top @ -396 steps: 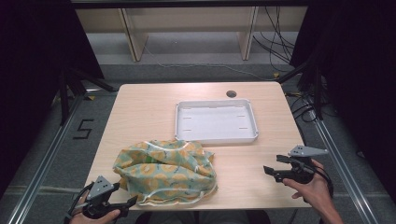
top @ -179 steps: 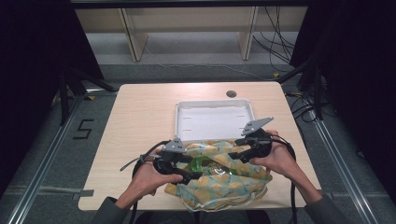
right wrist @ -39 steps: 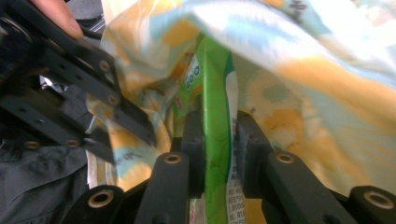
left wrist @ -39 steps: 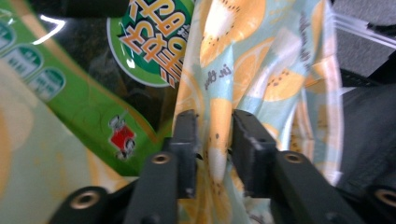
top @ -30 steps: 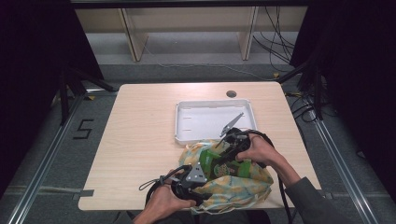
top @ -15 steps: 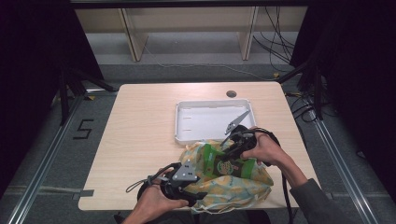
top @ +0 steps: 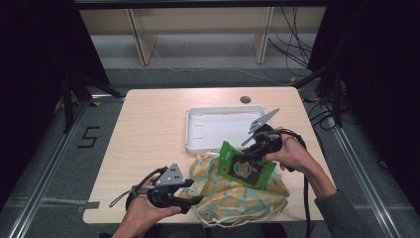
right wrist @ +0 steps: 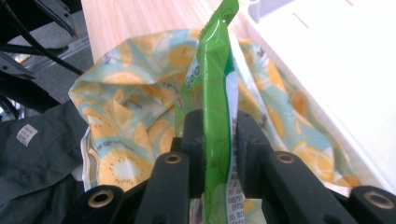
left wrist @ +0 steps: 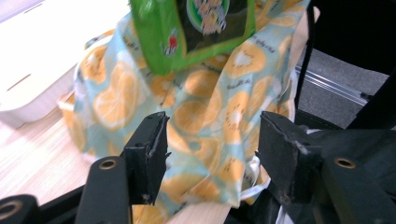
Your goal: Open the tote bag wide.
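1. Tray [top: 198, 130] – white, shallow, sits on the wooden table [top: 148, 124] toward the far side; nothing lying in what shows of its floor.
2. Drawstring bag [top: 237, 196] – fabric, light blue with an orange-slice print, slumped on the near part of the table just in front of the tray; whether anything is inside cannot be told.
3. Green snack pouch [top: 243, 168] – out of the bag, held above it, tilted, its far corner close to the tray's near rim.
4. Right gripper [right wrist: 218, 135] – jaws pinching the green snack pouch edge-on in the right gripper view; pouch rises straight up between the two pads, both pressing its sides. In the high view the right gripper [top: 255, 151] sits at the pouch's far end, over the bag, just off the tray's near right corner.
5. Left gripper [top: 193, 199] – at the bag's near left edge in the high view. In the left gripper view its jaws have just been opening and stand spread; bag fabric lies in the gap behind them, pads not pressing it. Pouch hangs well beyond the jaws, up top in that view.
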Tool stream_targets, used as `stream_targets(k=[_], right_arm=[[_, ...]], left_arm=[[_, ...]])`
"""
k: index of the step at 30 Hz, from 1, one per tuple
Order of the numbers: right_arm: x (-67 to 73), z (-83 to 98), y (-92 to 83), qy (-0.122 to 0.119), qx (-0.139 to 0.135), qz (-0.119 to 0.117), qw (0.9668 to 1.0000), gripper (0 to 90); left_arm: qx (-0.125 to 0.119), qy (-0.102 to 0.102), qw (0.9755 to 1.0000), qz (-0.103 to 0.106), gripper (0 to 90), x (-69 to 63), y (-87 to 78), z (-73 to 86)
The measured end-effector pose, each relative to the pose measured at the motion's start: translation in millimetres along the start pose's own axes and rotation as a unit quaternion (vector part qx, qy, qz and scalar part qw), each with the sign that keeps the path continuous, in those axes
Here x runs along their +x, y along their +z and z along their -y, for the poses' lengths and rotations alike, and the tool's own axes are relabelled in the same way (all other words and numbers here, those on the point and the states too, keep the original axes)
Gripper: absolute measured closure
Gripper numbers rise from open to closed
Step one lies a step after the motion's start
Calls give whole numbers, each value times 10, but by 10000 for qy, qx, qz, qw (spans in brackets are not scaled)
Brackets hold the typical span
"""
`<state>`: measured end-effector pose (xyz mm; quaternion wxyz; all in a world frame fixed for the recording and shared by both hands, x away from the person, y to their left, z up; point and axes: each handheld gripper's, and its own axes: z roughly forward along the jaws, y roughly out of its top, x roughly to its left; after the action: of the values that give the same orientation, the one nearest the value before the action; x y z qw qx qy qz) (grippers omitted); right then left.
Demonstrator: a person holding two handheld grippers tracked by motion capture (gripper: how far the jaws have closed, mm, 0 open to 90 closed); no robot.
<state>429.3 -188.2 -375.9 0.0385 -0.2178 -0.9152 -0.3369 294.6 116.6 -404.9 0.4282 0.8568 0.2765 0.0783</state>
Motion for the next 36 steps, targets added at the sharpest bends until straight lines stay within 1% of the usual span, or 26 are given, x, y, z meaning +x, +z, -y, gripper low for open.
stream_targets(k=[1, 2, 3, 4, 6, 7, 8, 9, 10, 11, 12, 14, 15, 16, 17, 19, 20, 21, 22, 23, 27, 29, 30, 32, 33, 36], right_arm=[[4, -3, -22, 41, -14, 37, 10000, 770], [11, -4, -28, 103, -60, 37, 9999, 771], [7, -8, -46, 52, -53, 19, 10000, 771], [6, -10, -54, 42, -84, 28, 10000, 770], [16, -9, -80, 143, -90, 25, 9999, 770], [-7, -16, -99, -36, -130, 23, 9999, 771], [21, -11, -115, 136, -128, 38, 9998, 771], [1, -15, -119, -33, -186, 25, 9998, 771], [4, -14, -135, -35, -230, 54, 9997, 771], [11, -21, -157, 30, -204, 35, 9998, 770], [3, -27, -185, -52, -298, 15, 9995, 770], [6, -29, -203, -23, -307, 20, 9995, 770], [8, -34, -223, -30, -359, 8, 9994, 770], [6, -35, -239, -44, -374, 20, 9993, 770], [-3, -39, -259, -55, -415, 20, 9991, 770], [-11, -38, -290, -34, -439, 26, 9990, 770], [-12, -40, -296, 10, -472, 29, 9989, 770], [-16, -34, -317, -19, -495, 45, 9988, 770], [-17, -31, -325, -29, -547, 65, 9985, 770], [-4, -26, -353, 52, -529, 45, 9986, 770], [-12, -25, -417, 56, -589, 55, 9982, 770], [-18, -28, -445, 48, -612, 84, 9981, 770], [-9, -24, -451, 89, -683, 109, 9976, 770], [-13, -25, -479, 99, -647, 119, 9978, 770], [-17, -22, -485, 127, -685, 147, 9975, 770], [-18, -17, -504, 161, -718, 150, 9972, 770]], left_arm=[[79, 104, 9999, -30, 415, 23, -9, 18], [80, 83, 9999, -55, 409, 35, -11, 39], [32, -28, 10000, -89, 403, 34, -8, 58], [99, 4, 9999, -80, 400, 64, -19, 86], [113, -101, 9998, -130, 388, 85, -42, 134], [110, -149, 9997, -135, 376, 92, -51, 148], [99, -152, 9997, -142, 370, 111, -68, 162], [45, -248, 9995, -189, 363, 114, -83, 176], [8, -308, 9994, -175, 357, 126, -97, 190], [19, -246, 9995, -198, 352, 144, -115, 197], [56, -318, 9992, -238, 341, 158, -145, 214], [50, -368, 9990, -265, 339, 183, -172, 240], [84, -296, 9991, -294, 335, 199, -185, 248], [109, -392, 9985, -372, 332, 205, -184, 269], [141, -389, 9982, -442, 322, 218, -179, 287], [229, -401, 9979, -458, 309, 243, -174, 320], [239, -487, 9974, -476, 302, 251, -159, 345], [290, -423, 9975, -477, 295, 271, -159, 356], [313, -511, 9967, -551, 295, 282, -151, 379], [325, -496, 9963, -622, 291, 296, -148, 400], [381, -605, 9947, -739, 283, 333, -129, 483], [477, -600, 9934, -855, 274, 350, -111, 545], [505, -568, 9933, -876, 274, 355, -107, 569], [547, -497, 9931, -915, 275, 368, -101, 607], [543, -608, 9923, -935, 275, 361, -94, 626], [556, -591, 9917, -994, 269, 384, -116, 655]])
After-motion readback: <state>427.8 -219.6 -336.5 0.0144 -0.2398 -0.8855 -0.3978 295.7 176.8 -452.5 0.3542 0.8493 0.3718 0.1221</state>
